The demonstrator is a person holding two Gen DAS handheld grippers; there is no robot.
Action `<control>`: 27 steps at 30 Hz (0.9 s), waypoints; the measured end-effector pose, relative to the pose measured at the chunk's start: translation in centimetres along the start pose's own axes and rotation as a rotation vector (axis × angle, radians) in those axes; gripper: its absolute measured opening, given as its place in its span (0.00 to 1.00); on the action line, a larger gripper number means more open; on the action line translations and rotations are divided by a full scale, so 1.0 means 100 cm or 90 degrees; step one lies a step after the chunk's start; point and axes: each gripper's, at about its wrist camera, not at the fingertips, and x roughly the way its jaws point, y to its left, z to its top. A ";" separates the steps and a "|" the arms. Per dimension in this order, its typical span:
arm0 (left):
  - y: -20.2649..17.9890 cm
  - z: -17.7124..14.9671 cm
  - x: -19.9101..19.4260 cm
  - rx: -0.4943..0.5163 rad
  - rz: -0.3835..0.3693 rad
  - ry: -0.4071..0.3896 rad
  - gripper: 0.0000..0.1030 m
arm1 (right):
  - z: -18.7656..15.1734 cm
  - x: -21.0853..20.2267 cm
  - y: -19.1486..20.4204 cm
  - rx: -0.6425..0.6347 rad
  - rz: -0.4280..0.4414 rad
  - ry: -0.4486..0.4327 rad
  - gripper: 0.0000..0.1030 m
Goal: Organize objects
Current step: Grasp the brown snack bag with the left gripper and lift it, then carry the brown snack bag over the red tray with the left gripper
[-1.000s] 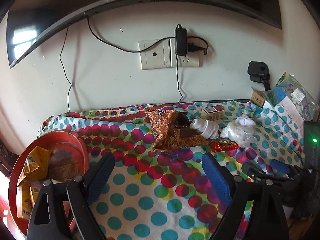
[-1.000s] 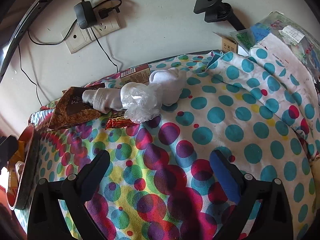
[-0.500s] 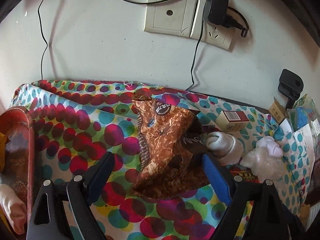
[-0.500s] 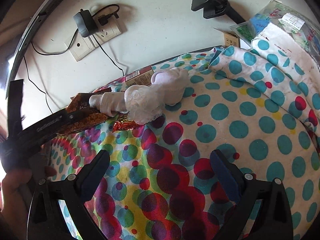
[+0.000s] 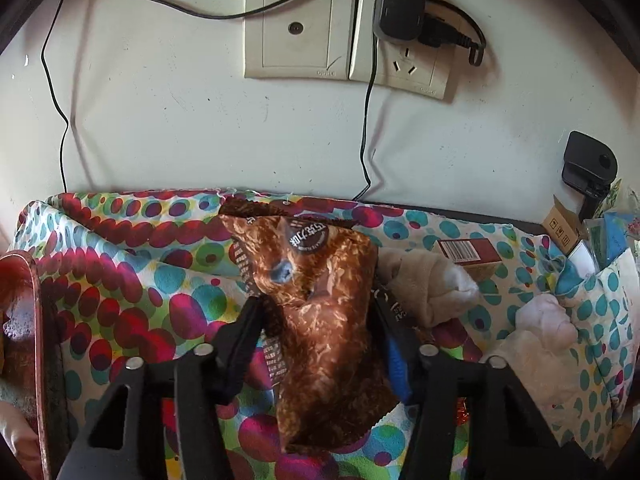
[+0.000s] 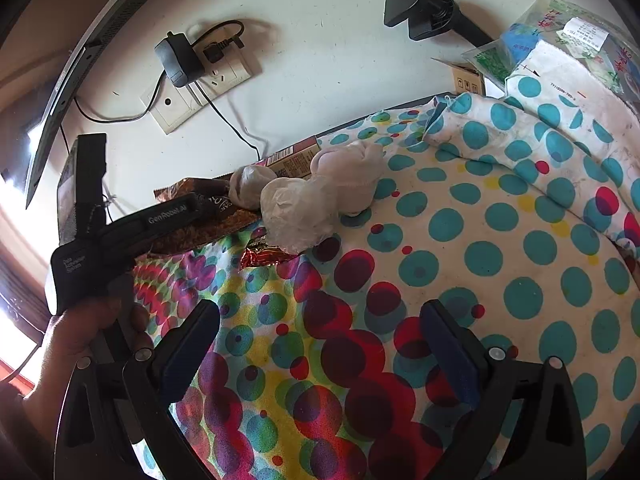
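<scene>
both wrist cams angled down, share snack bag (image 5: 320,320)

Black gripper (image 6: 320,344), blue pads, silver screws

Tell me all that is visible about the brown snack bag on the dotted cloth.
The brown snack bag is a glossy, crinkled plastic pouch with a shredded-food print, a round dark label with white characters near its top, and dark striped side seams. It lies lengthwise toward the wall on the dotted cloth. The left gripper has it between the fingers, whose jaws are closing on its sides. A white rolled sock lies against its right edge.
</scene>
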 end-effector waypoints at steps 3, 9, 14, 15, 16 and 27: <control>-0.001 -0.001 -0.013 0.026 0.009 -0.013 0.30 | 0.000 0.001 -0.001 0.002 -0.001 0.004 0.98; 0.007 -0.015 -0.065 0.061 0.008 -0.064 0.29 | 0.001 0.000 -0.003 0.006 0.003 0.004 0.98; 0.016 -0.041 -0.108 0.084 0.008 -0.081 0.29 | 0.001 0.002 0.000 -0.004 -0.010 0.008 0.97; 0.019 -0.047 -0.115 0.084 0.008 -0.080 0.29 | 0.001 0.002 0.000 -0.005 -0.014 0.008 0.97; 0.021 -0.052 -0.121 0.084 0.010 -0.081 0.29 | 0.001 0.002 0.000 -0.006 -0.017 0.007 0.97; 0.036 -0.120 -0.176 0.098 0.007 -0.107 0.29 | 0.002 0.007 0.005 -0.026 -0.039 0.020 0.99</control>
